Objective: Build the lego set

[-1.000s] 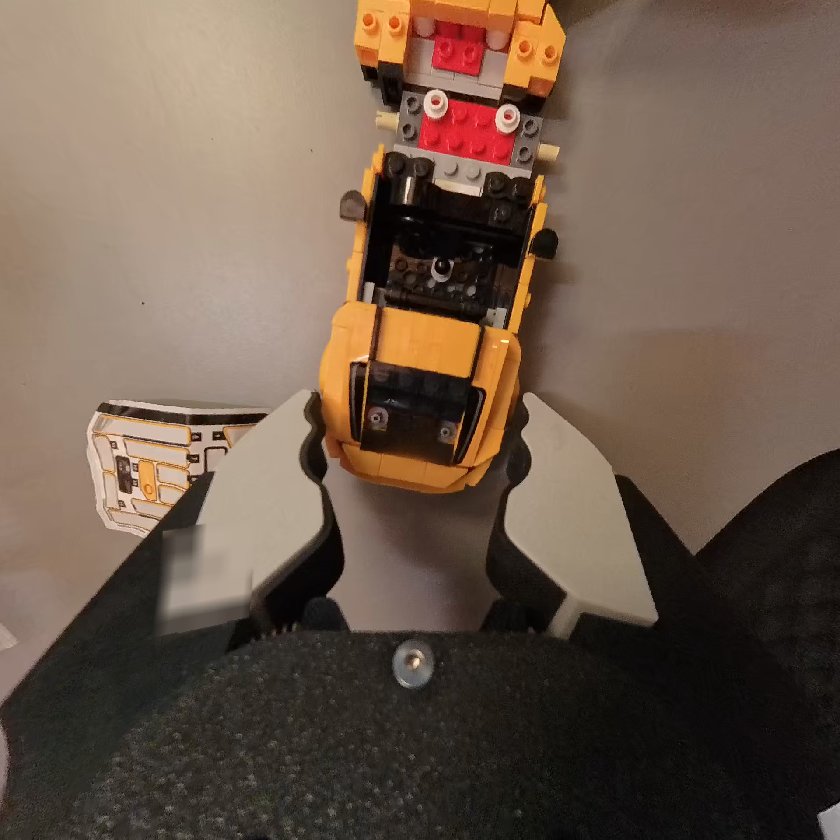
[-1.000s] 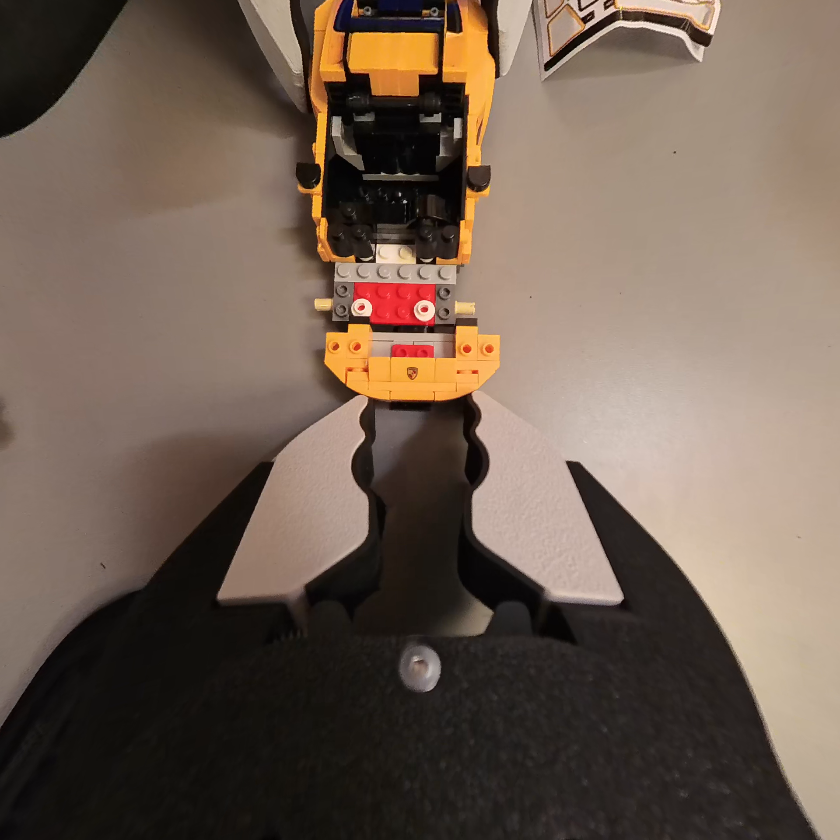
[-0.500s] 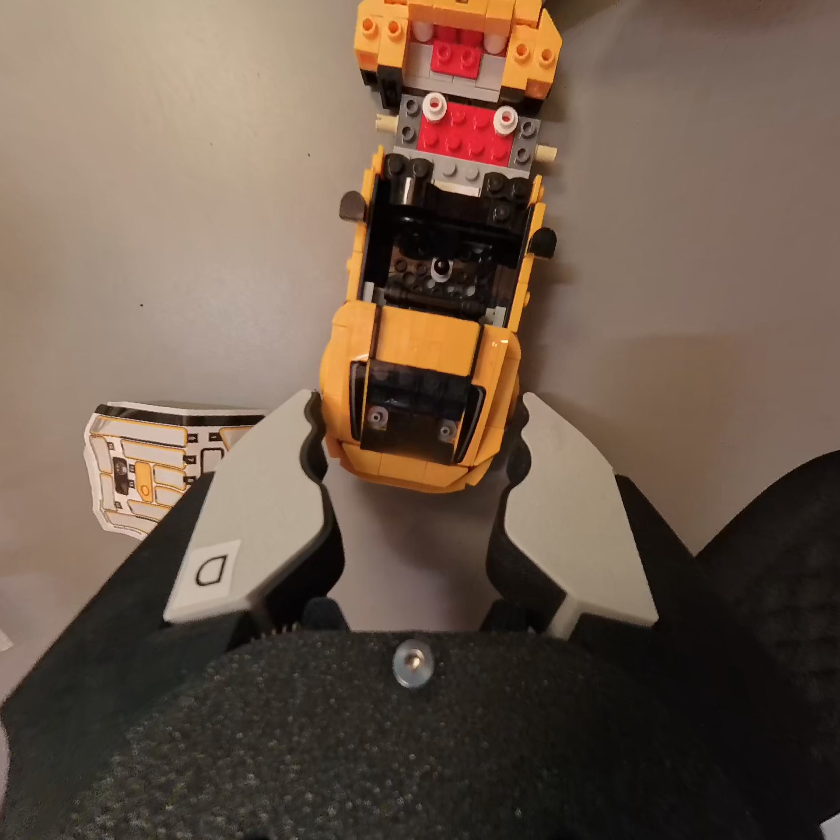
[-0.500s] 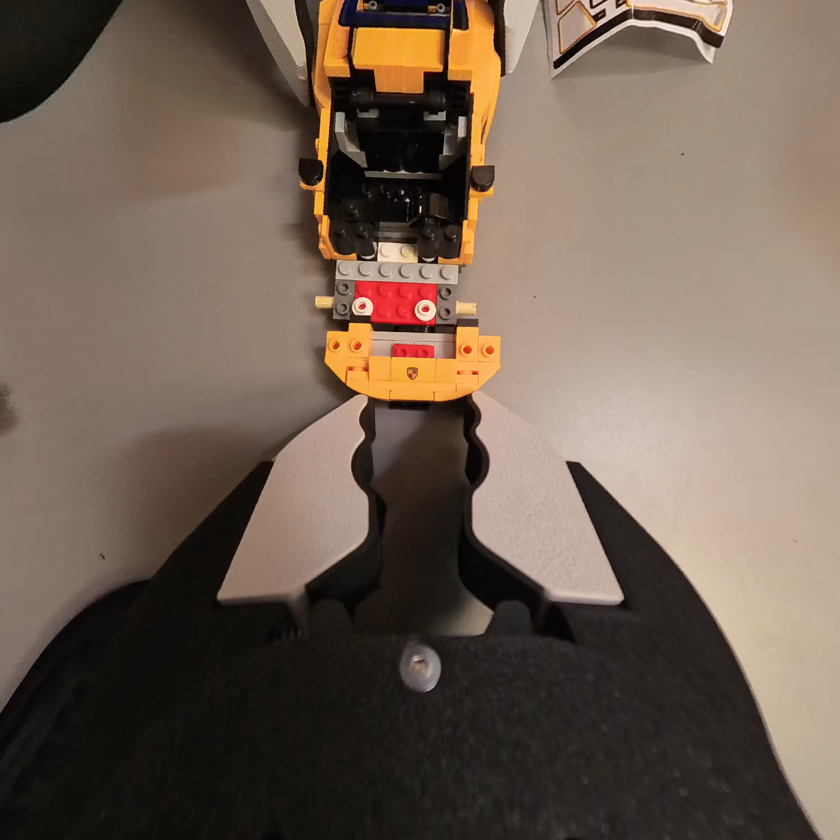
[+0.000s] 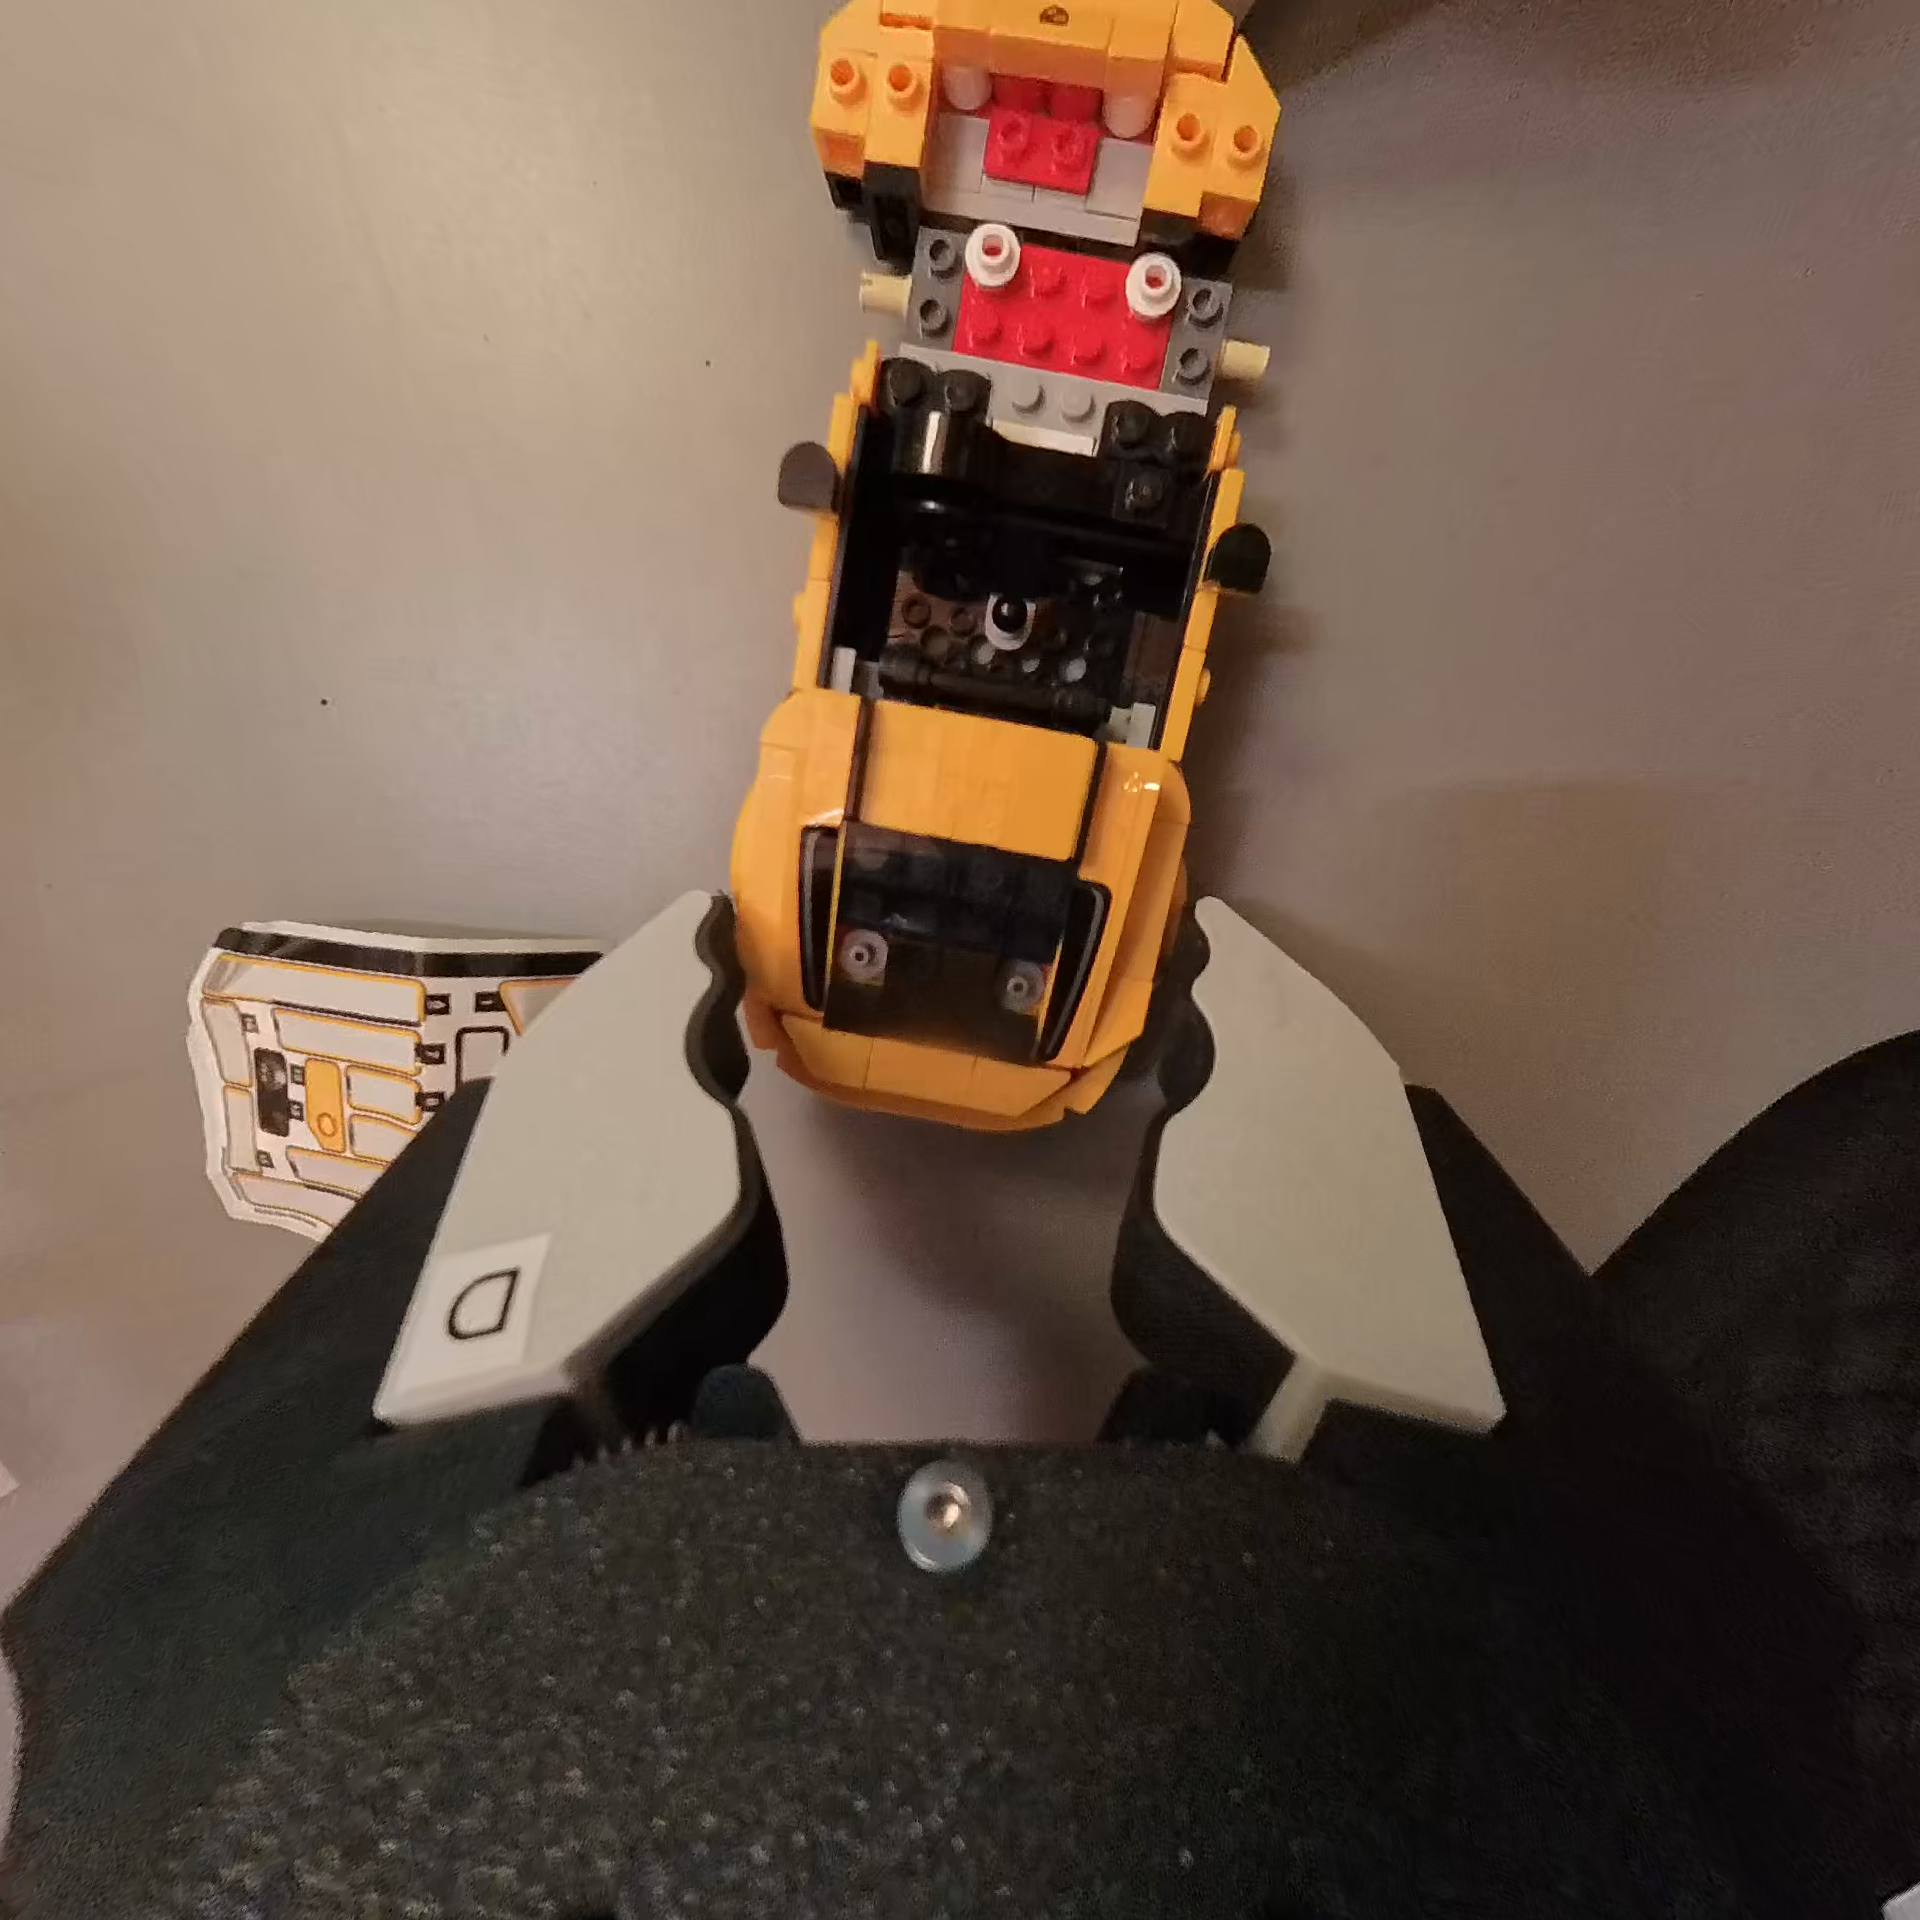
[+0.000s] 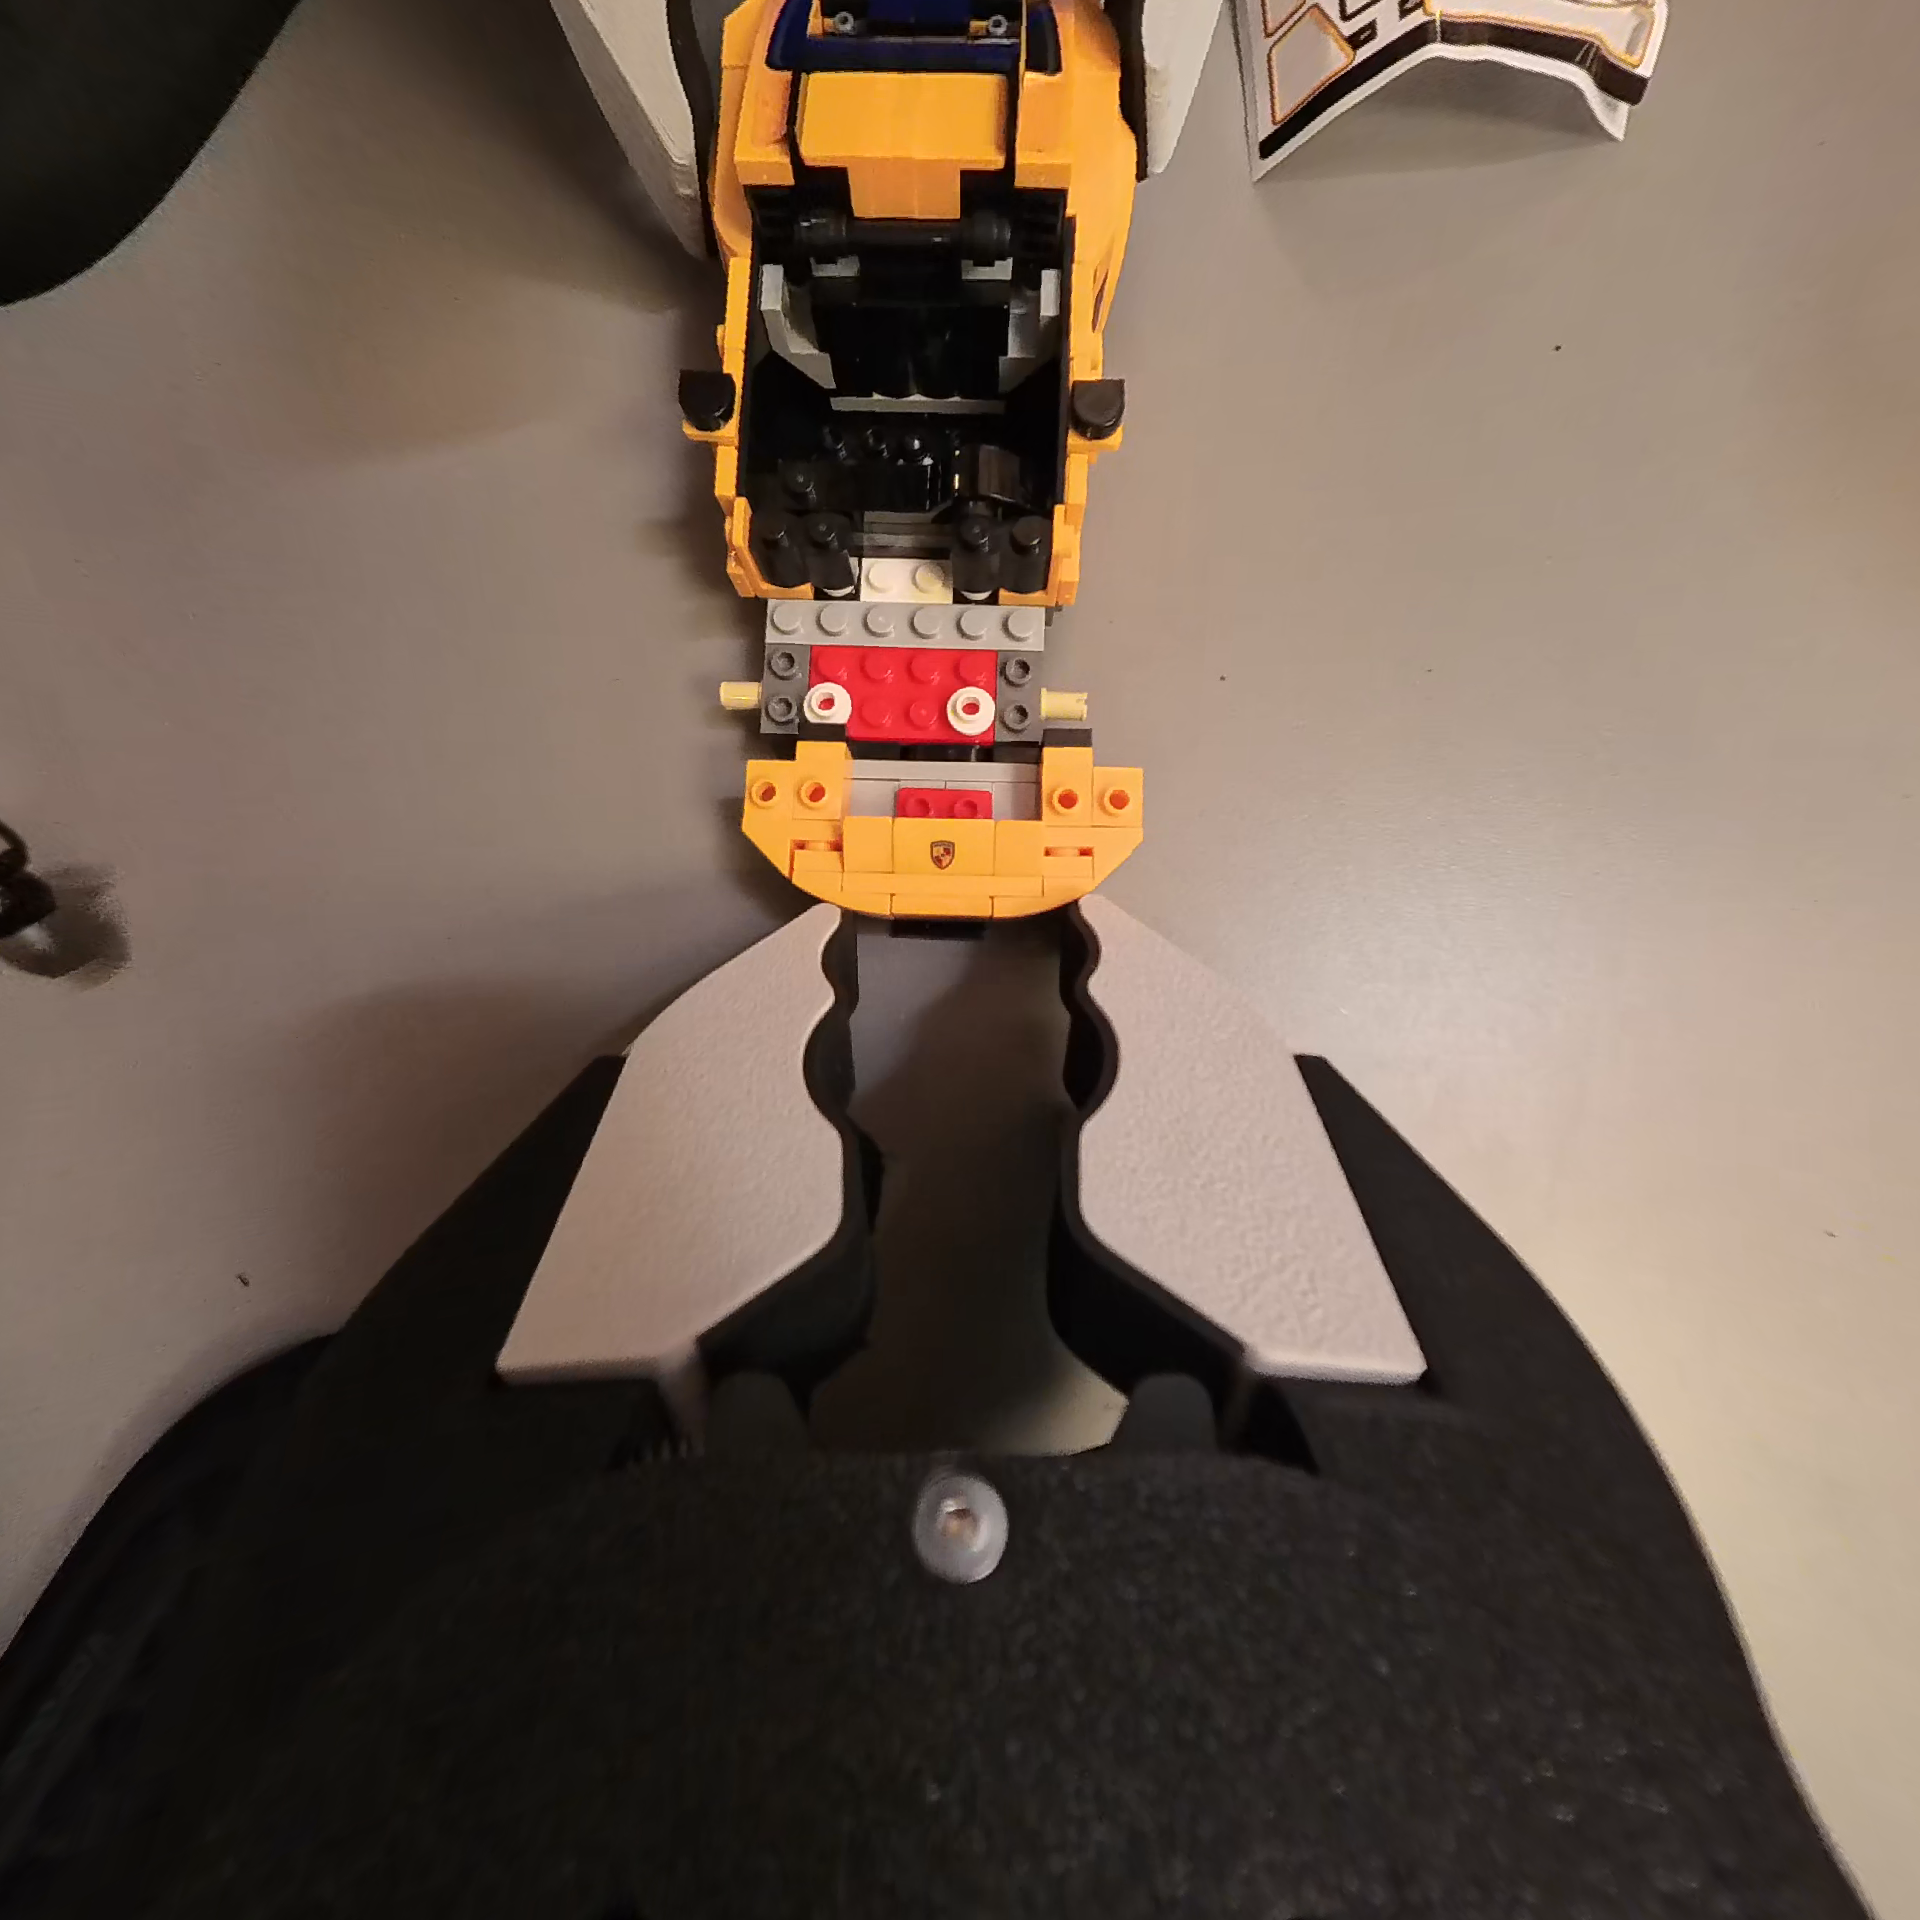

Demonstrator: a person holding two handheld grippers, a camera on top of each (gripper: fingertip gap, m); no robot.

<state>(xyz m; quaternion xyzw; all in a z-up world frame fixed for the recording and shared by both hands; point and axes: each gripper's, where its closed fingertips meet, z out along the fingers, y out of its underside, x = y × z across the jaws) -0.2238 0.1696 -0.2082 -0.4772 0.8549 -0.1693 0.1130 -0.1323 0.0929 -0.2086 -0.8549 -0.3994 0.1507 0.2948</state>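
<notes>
You see a white label (image 5: 480, 1299) with one letter on your left gripper's finger (image 5: 603, 1164), a small crest (image 6: 941, 854) on the car's orange nose (image 6: 940, 842), and a sticker sheet (image 5: 332, 1060): markings unreadable.

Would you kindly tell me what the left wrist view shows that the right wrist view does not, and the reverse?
Only the left wrist view shows the dark tinted sloped panel on the car's near end and a white lettered sticker on the left tool.

Only the right wrist view shows the small crest badge on the car's bumper, the right tool open just short of that bumper, and a dark object at the left edge.

Both show the orange brick-built car, the white sticker sheet and the grey table.
</notes>
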